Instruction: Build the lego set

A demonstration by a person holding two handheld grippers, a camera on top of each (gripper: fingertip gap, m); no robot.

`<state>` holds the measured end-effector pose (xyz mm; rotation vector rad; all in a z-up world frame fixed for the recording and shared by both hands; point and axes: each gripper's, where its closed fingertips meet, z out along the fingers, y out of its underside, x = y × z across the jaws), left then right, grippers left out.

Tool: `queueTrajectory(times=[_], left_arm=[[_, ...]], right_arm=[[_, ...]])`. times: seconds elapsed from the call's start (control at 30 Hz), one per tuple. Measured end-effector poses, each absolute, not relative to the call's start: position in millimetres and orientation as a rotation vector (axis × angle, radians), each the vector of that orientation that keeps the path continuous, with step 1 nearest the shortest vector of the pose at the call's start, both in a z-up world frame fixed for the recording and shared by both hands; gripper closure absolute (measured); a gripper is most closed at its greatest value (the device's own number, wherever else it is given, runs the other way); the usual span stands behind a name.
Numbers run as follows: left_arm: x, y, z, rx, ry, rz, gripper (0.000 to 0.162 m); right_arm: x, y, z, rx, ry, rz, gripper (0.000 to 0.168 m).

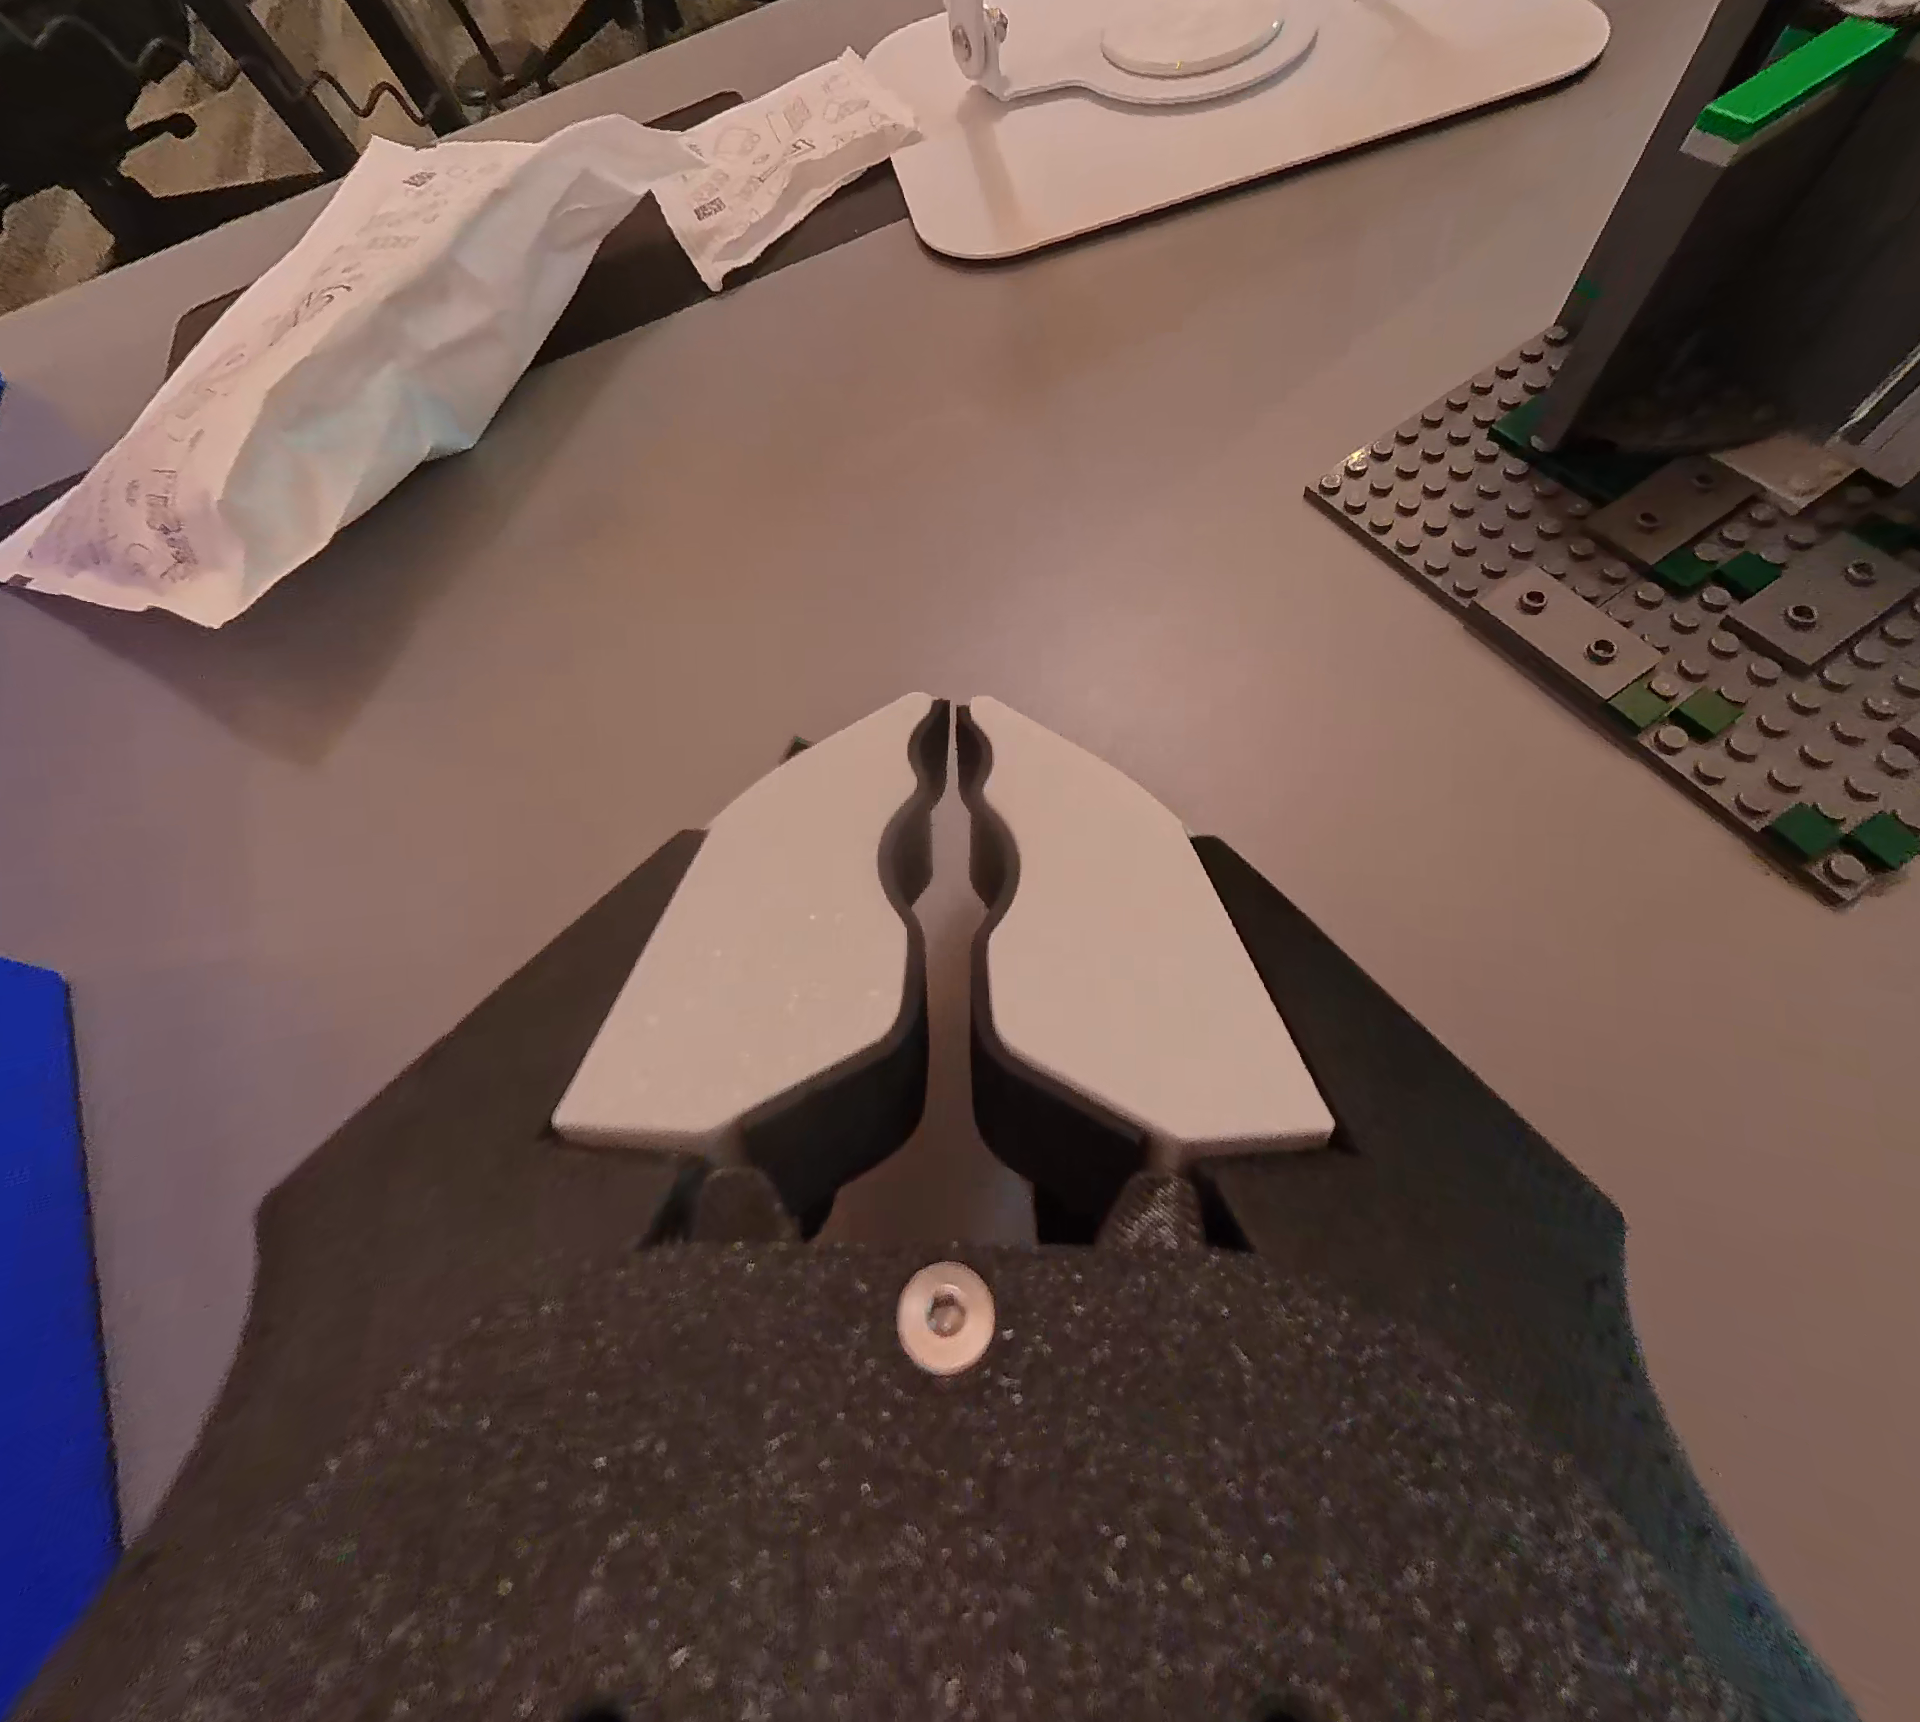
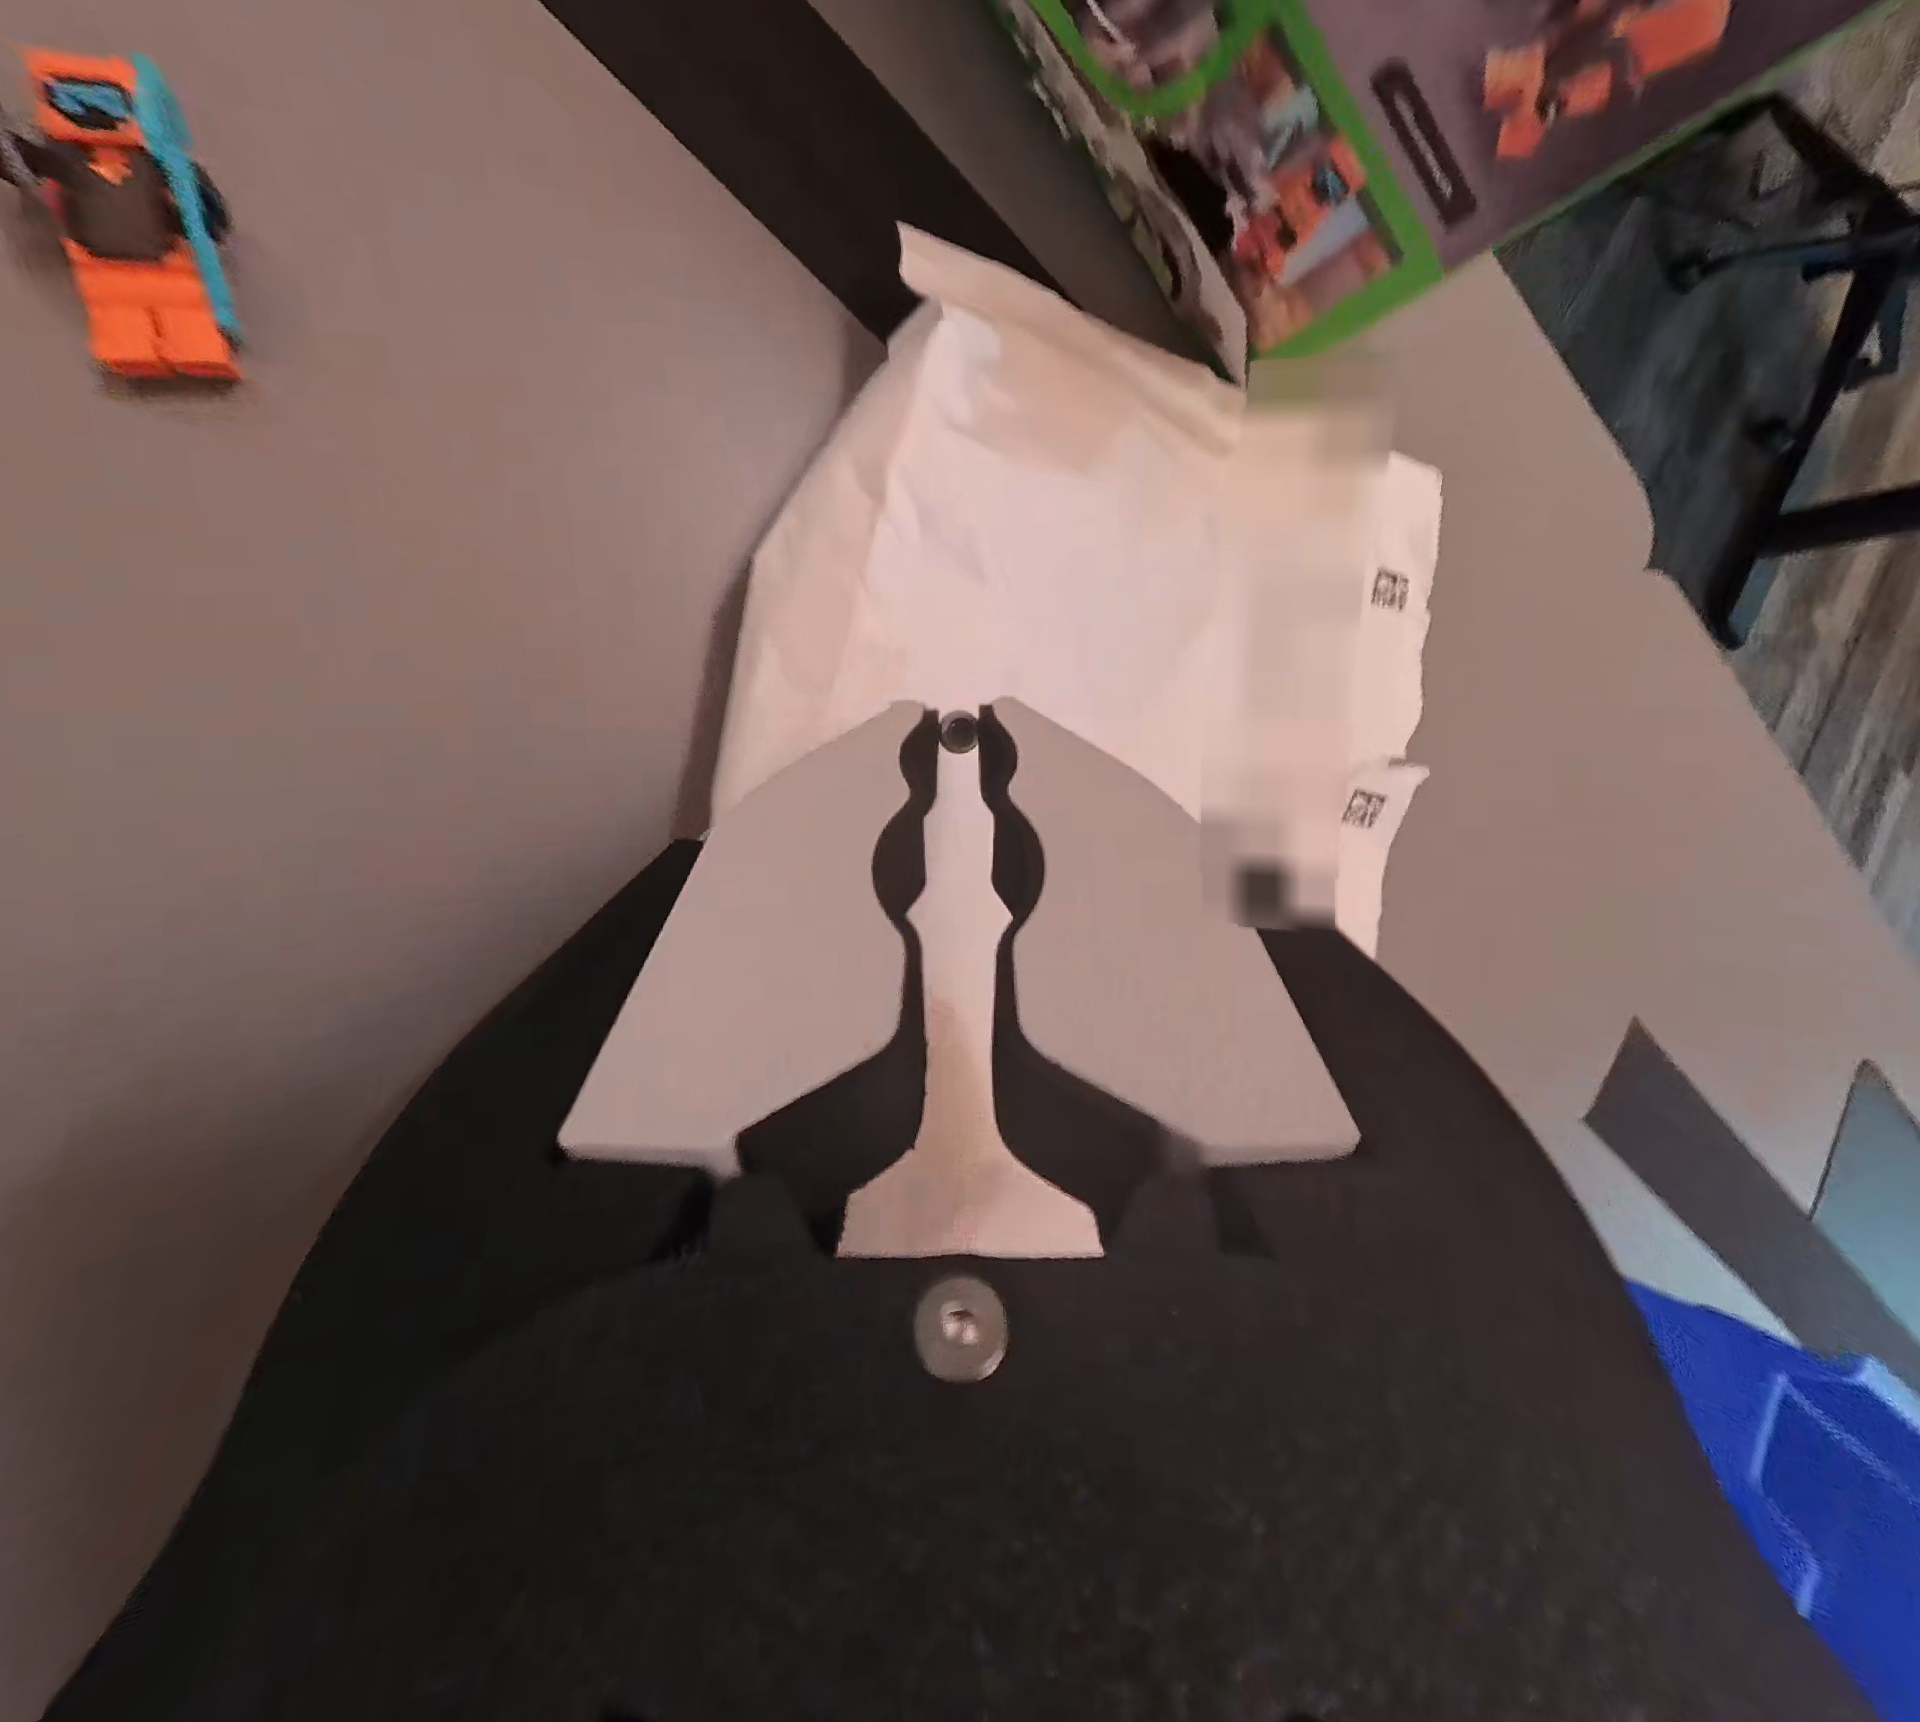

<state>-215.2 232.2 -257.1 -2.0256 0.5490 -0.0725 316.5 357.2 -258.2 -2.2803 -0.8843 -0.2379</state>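
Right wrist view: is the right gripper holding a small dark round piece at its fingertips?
Yes: the right gripper has a small dark round piece pinched between its fingertips, above the white paper bag.

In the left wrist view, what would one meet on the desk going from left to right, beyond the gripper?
Blue object at the edge → large crumpled white paper bag → smaller white paper bag → white stand base → grey lego baseplate with the dark build on it.
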Motion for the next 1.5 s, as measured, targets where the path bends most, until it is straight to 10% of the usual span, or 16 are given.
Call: queueTrajectory(times=[1.23,1.5], left_arm=[[-208,229,-267,-2.033,0.615,-0.096,0.162],[-205,226,-264,-2.020,0.631,-0.091,0.162]], right_arm=[[355,256,-263,-2.443,-0.725,-0.132,0.132],[343,256,-276,-2.409,-0.726,-0.256,0.155]])
